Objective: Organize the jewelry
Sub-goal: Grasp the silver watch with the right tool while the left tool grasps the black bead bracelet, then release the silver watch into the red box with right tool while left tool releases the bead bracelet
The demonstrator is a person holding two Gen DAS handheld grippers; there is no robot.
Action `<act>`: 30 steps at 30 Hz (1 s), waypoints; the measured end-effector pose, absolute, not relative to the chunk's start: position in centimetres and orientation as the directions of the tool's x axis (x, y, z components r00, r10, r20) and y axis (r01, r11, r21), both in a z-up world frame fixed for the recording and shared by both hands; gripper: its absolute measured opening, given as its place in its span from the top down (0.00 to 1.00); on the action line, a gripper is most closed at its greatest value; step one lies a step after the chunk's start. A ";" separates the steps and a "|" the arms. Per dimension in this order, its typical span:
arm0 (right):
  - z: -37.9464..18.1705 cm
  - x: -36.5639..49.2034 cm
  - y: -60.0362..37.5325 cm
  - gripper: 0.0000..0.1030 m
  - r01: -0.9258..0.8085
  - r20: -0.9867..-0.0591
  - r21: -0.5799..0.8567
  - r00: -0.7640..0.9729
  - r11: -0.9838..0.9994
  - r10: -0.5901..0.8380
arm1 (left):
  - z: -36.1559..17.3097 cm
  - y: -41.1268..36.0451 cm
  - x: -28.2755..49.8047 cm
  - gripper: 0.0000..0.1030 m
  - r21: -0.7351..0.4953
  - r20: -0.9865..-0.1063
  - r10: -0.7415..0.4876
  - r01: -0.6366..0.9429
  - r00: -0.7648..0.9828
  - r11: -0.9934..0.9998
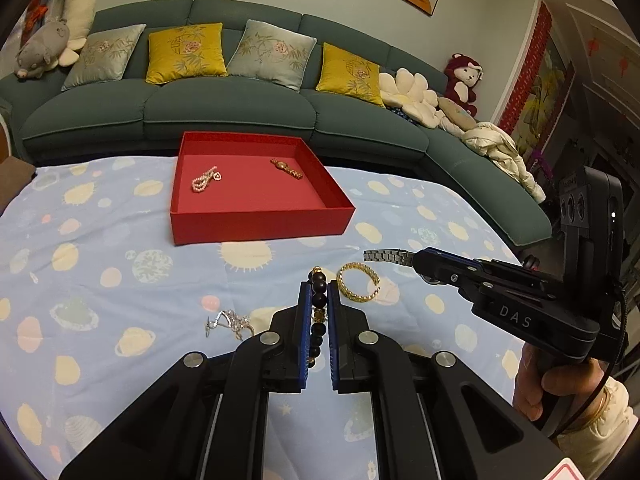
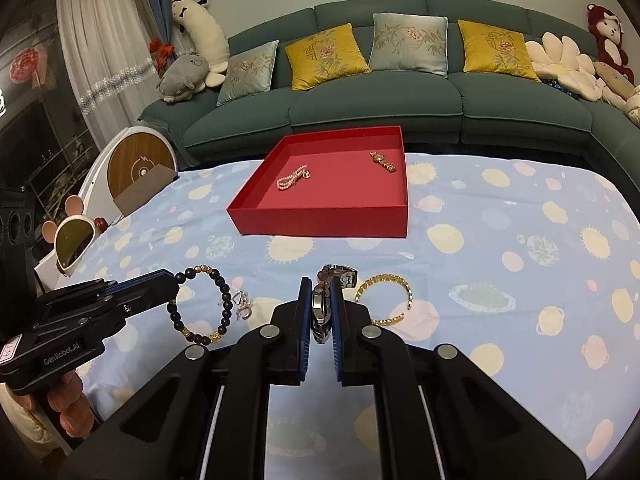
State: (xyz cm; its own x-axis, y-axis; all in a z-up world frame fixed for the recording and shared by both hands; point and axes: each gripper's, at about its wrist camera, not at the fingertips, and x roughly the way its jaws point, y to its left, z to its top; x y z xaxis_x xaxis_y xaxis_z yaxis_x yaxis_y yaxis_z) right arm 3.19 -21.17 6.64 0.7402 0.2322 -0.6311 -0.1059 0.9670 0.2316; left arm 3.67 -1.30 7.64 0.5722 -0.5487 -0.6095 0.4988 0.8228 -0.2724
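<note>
A red tray [image 1: 256,224] [image 2: 320,222] sits at the far side of the table; it holds a pearl strand [image 1: 206,179] [image 2: 294,178] and a gold watch [image 1: 286,168] [image 2: 383,161]. My left gripper [image 1: 319,294] [image 2: 176,282] is shut on a dark bead bracelet [image 1: 319,300] [image 2: 224,300]. My right gripper [image 2: 321,294] [image 1: 414,259] is shut on a silver watch [image 2: 323,308] [image 1: 386,256]. A gold cuff bracelet [image 1: 357,282] [image 2: 386,298] and a silver chain piece [image 1: 230,322] [image 2: 243,304] lie on the cloth.
The table has a blue planet-print cloth [image 1: 100,260] [image 2: 520,240]. A green sofa [image 1: 224,108] [image 2: 400,96] with cushions stands behind it. A mouse-eared mirror [image 2: 74,240] and a white device [image 2: 132,164] are at the table's left edge.
</note>
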 end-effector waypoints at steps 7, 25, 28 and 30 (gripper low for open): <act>10.4 5.3 -21.0 0.92 -0.113 -0.567 0.216 0.794 0.970 0.219 | 11.7 -0.3 6.4 0.95 -0.238 -0.559 -0.526 0.483 0.641 0.843; 9.2 21.1 -23.0 0.92 -0.076 -0.597 0.270 0.769 0.960 0.229 | 9.3 -2.6 21.7 0.95 -0.172 -0.607 -0.408 0.389 0.682 0.905; 6.8 23.1 -23.2 0.92 -0.063 -0.629 0.293 0.739 0.954 0.242 | 7.4 -2.8 23.9 0.95 -0.202 -0.637 -0.408 0.370 0.653 0.907; 5.5 24.2 -23.3 0.92 -0.049 -0.650 0.295 0.722 0.954 0.238 | 6.2 -3.1 24.9 0.95 -0.212 -0.652 -0.405 0.359 0.640 0.909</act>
State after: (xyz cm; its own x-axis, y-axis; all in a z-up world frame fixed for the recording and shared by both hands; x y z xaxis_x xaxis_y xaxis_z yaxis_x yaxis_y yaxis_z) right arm 24.16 -23.28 5.46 0.7215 0.2379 -0.6502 -0.0485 0.9542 0.2953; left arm 24.89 -3.07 6.23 0.6405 -0.4051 -0.6525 0.3591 0.9089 -0.2117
